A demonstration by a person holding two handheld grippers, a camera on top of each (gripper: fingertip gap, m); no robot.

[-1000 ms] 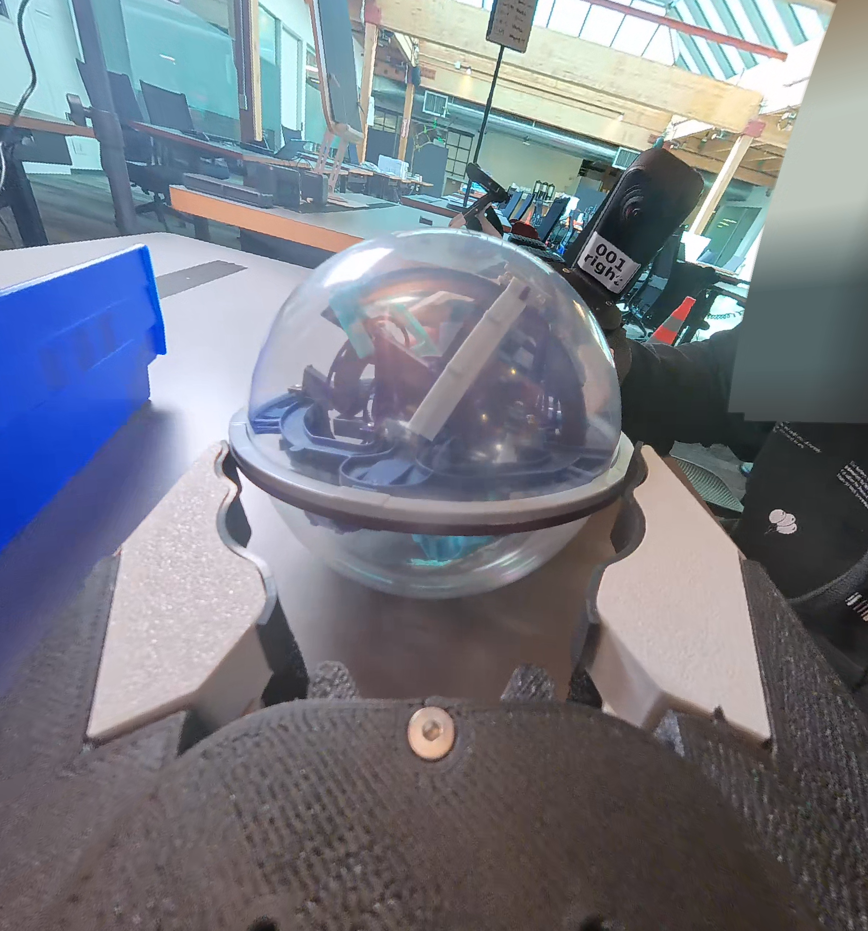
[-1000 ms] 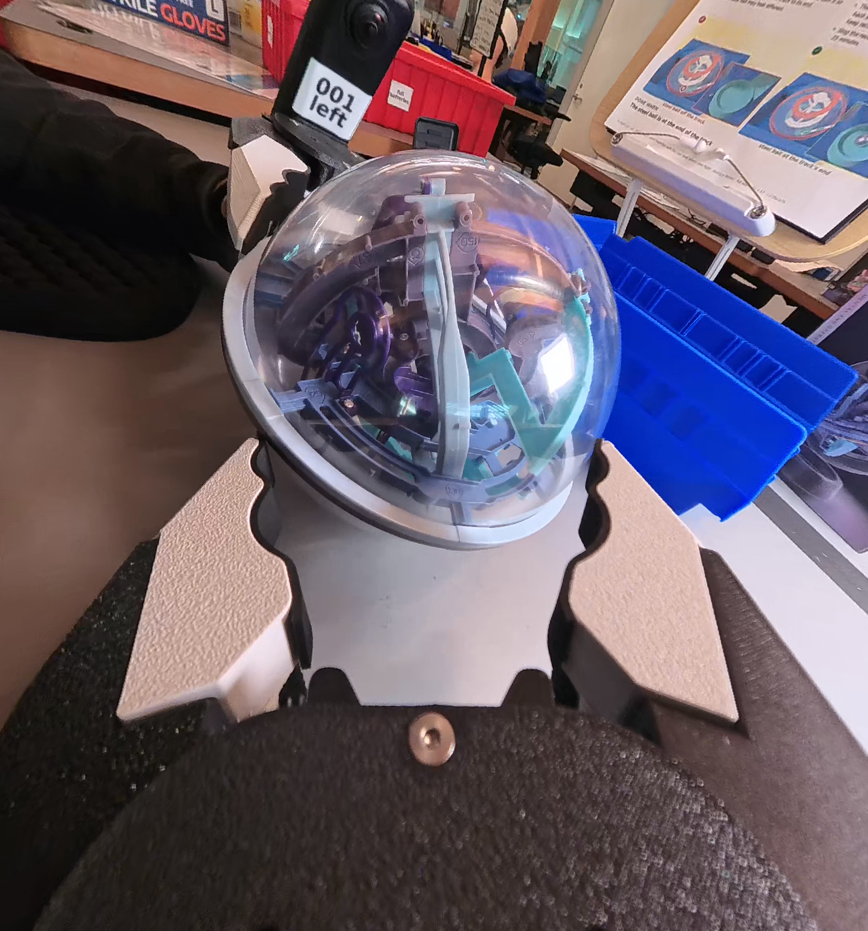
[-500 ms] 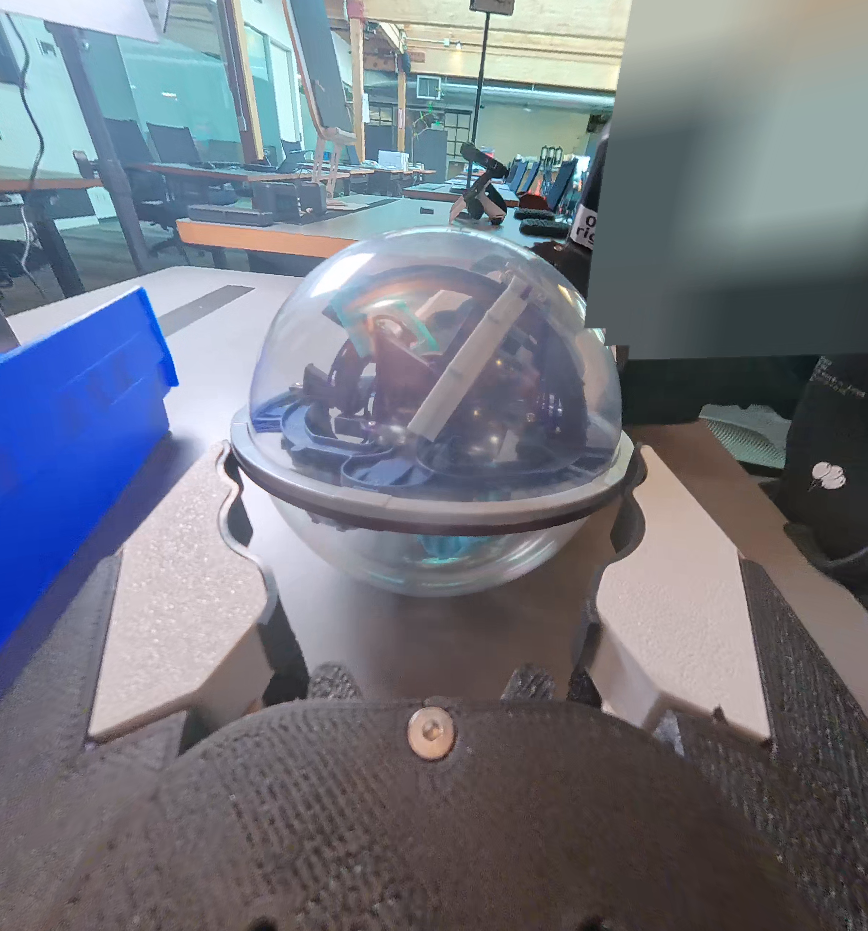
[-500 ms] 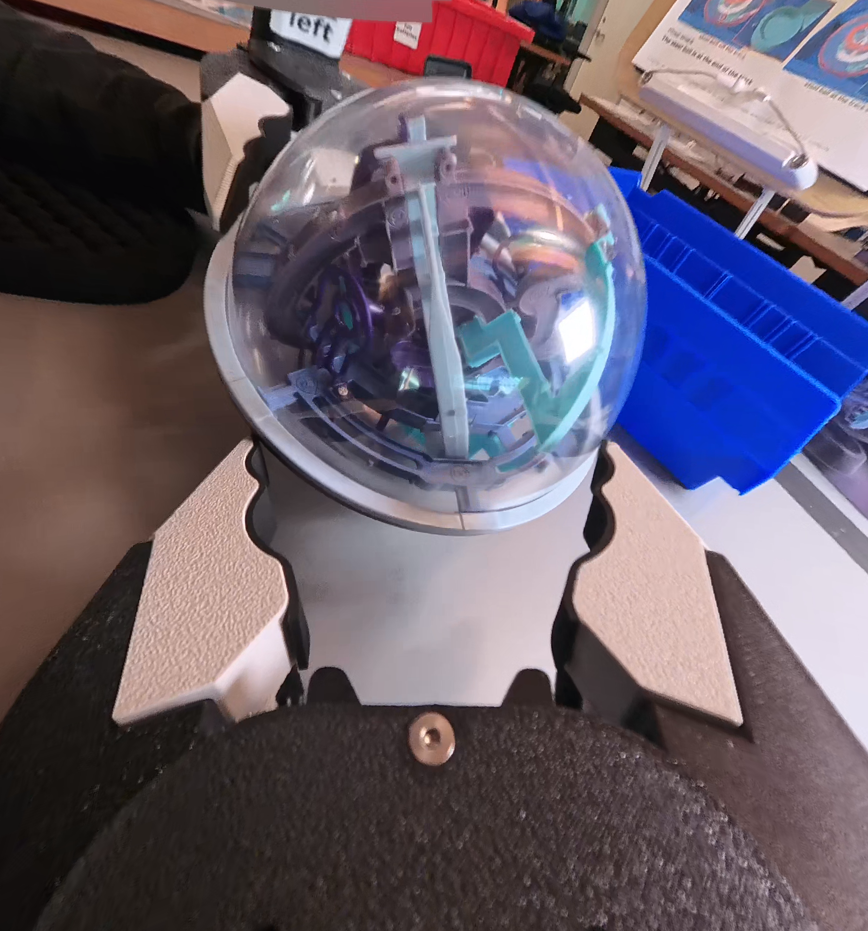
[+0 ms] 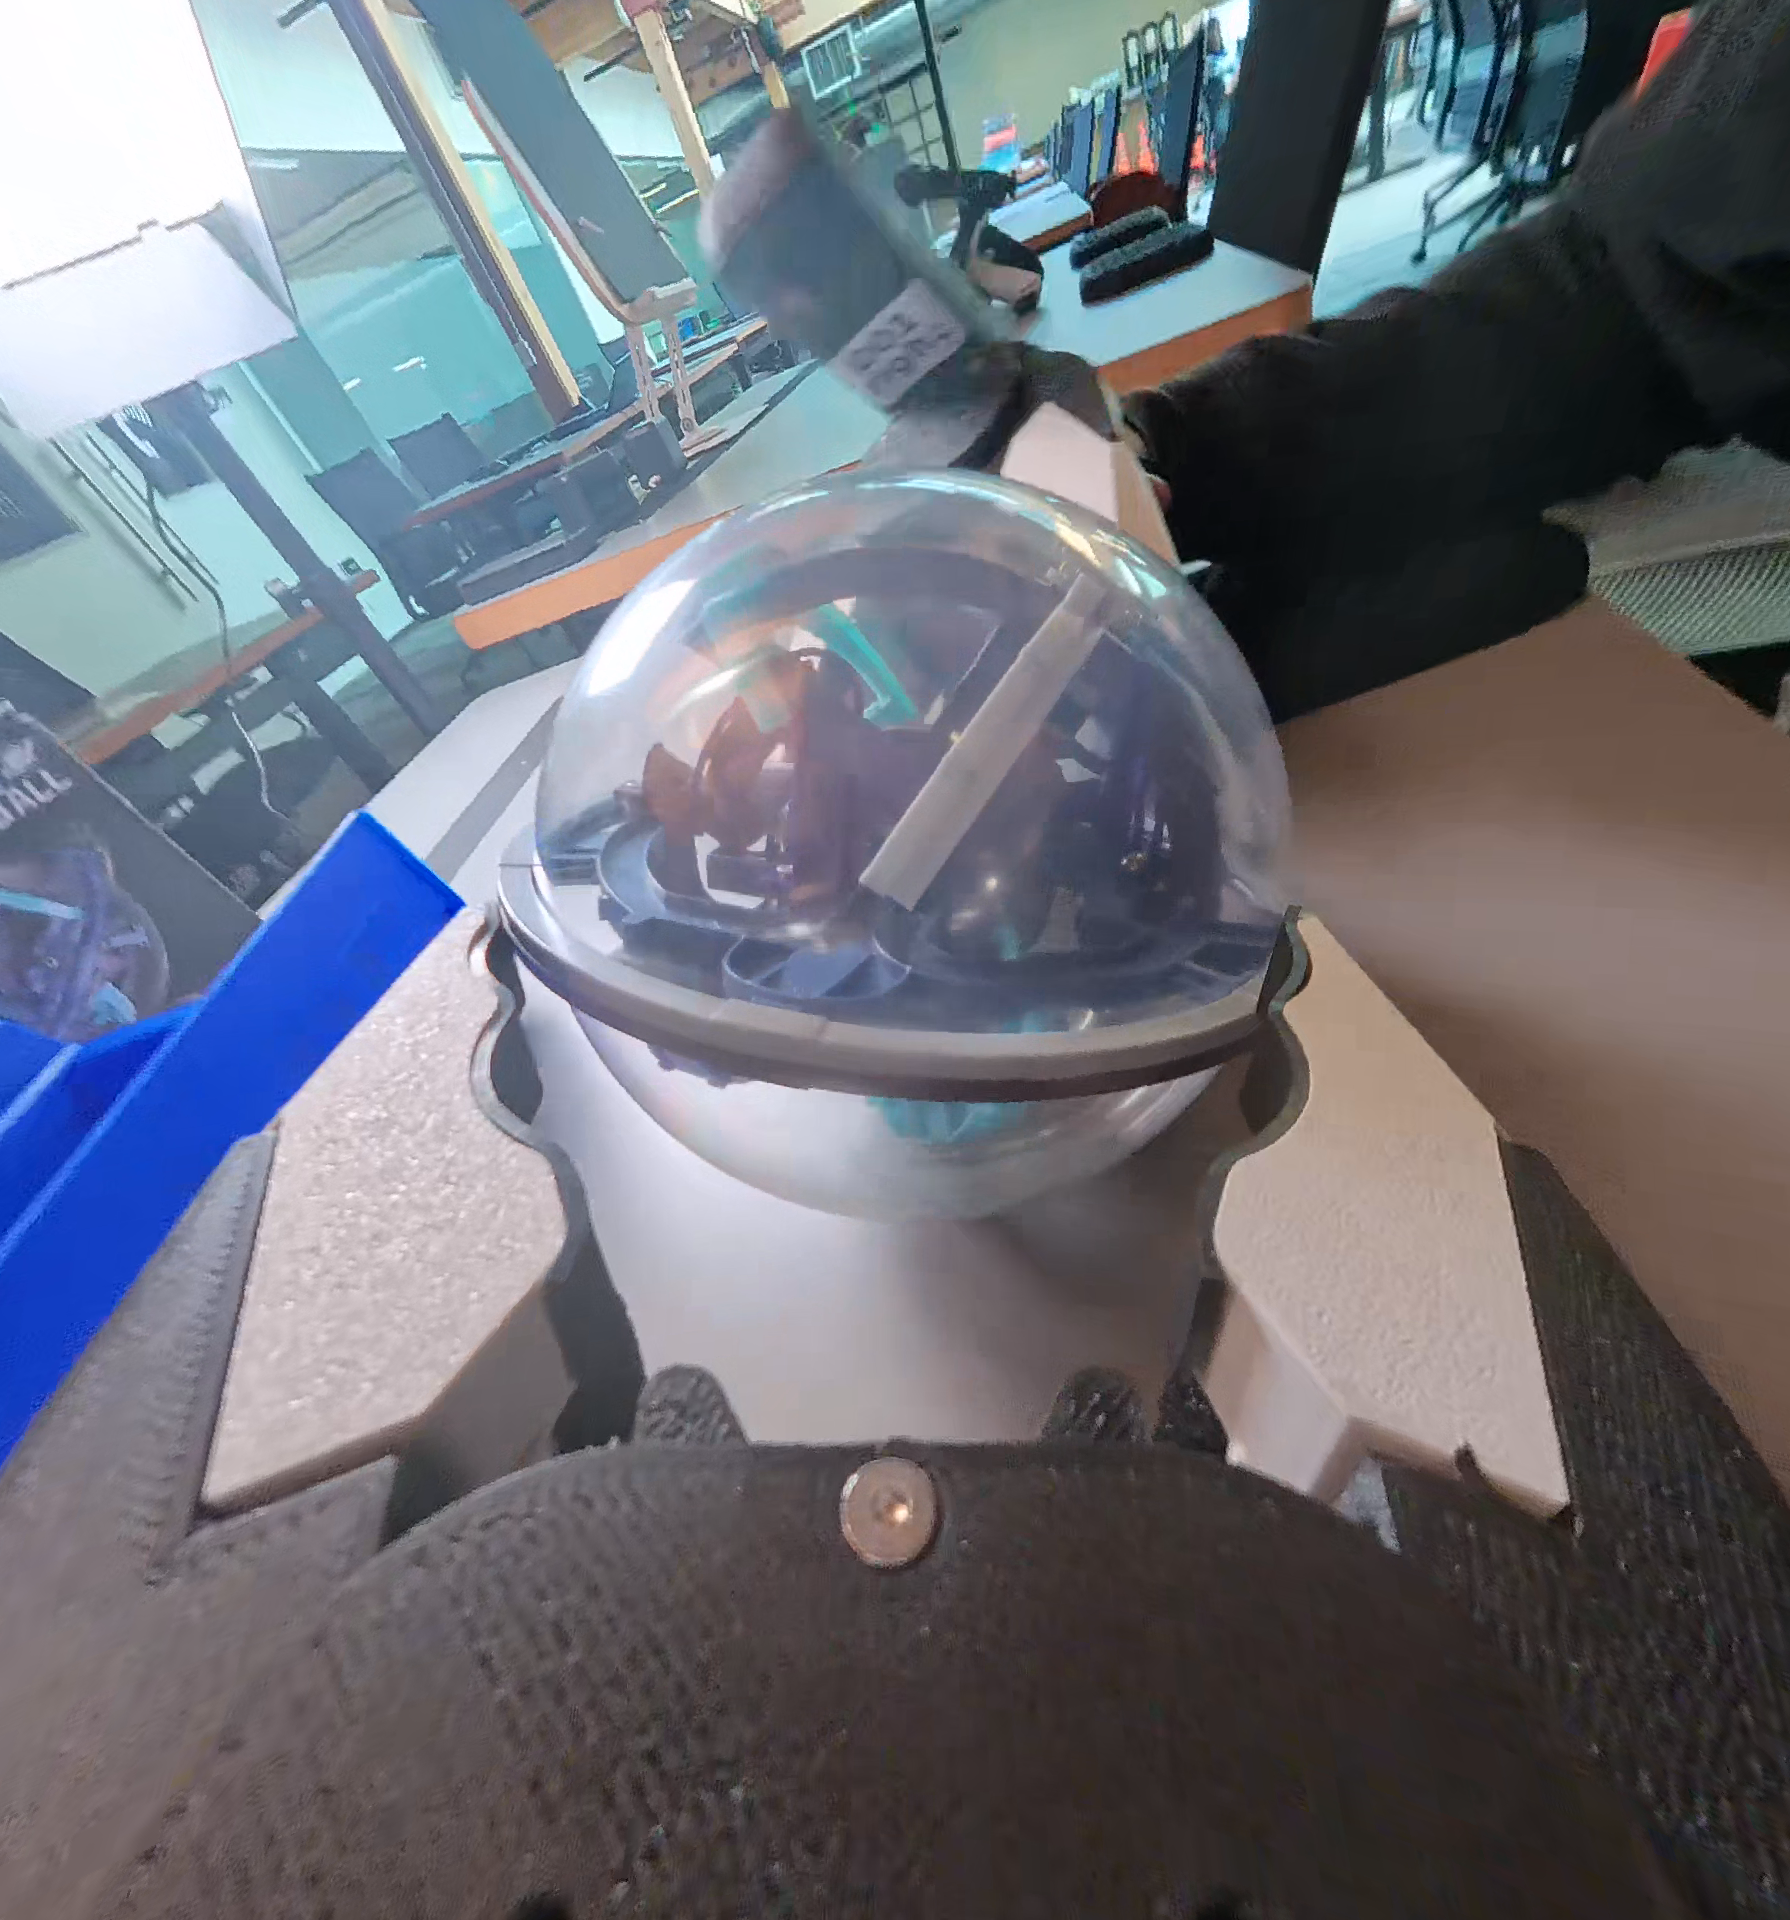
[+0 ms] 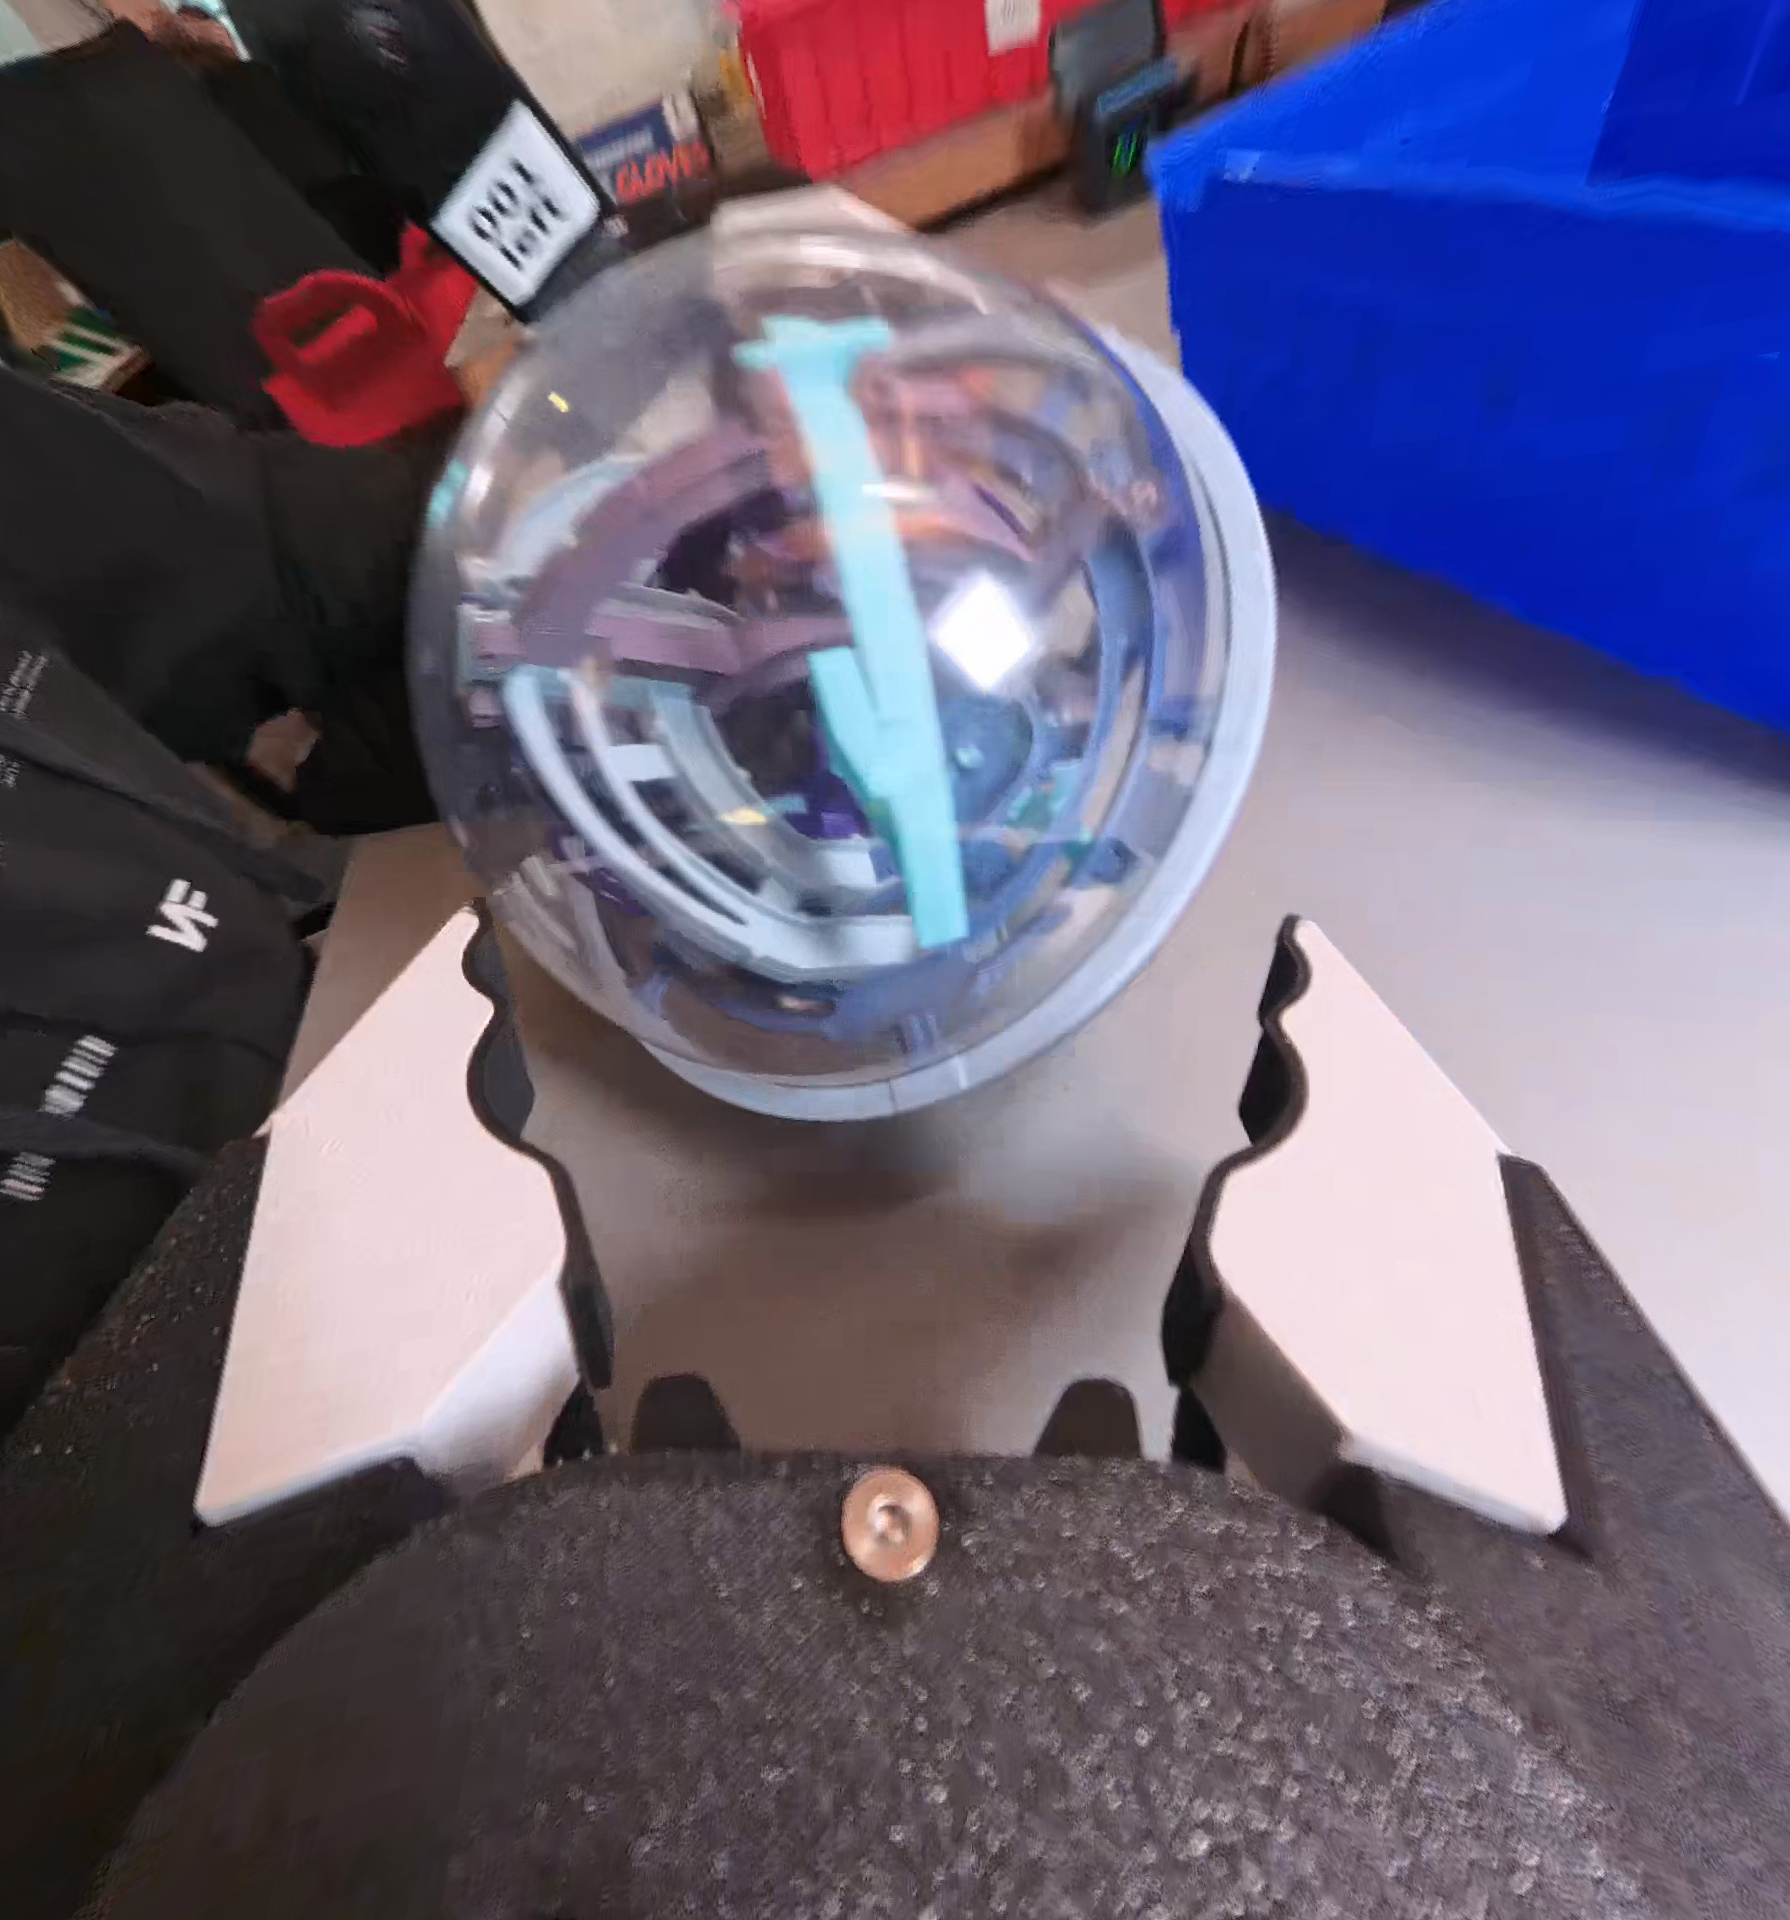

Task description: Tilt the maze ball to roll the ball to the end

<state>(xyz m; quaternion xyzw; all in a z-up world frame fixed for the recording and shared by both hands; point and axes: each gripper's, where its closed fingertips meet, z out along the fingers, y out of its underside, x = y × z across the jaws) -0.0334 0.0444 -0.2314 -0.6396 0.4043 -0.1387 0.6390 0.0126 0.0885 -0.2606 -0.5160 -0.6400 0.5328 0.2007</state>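
Between the left gripper [image 5: 891, 997] pads, maze ball [image 5: 912, 831] sits clamped at its grey rim, over the table [image 5: 1556, 883], beside the blue bin [image 5: 143, 1091]. Right gripper [image 6: 886, 997] stands wide apart; ball ahead of its tips, right pad clear of it, left-side contact not certain. Step in hand, as judged: mid-tilt, steering the inner ball, which cannot be made out. Next: small, slow tilts, right gripper steadying. Writing: white tags on both grippers, printed box [image 5: 29, 862], lettering on a dark garment [image 6: 60, 935]; not copied.
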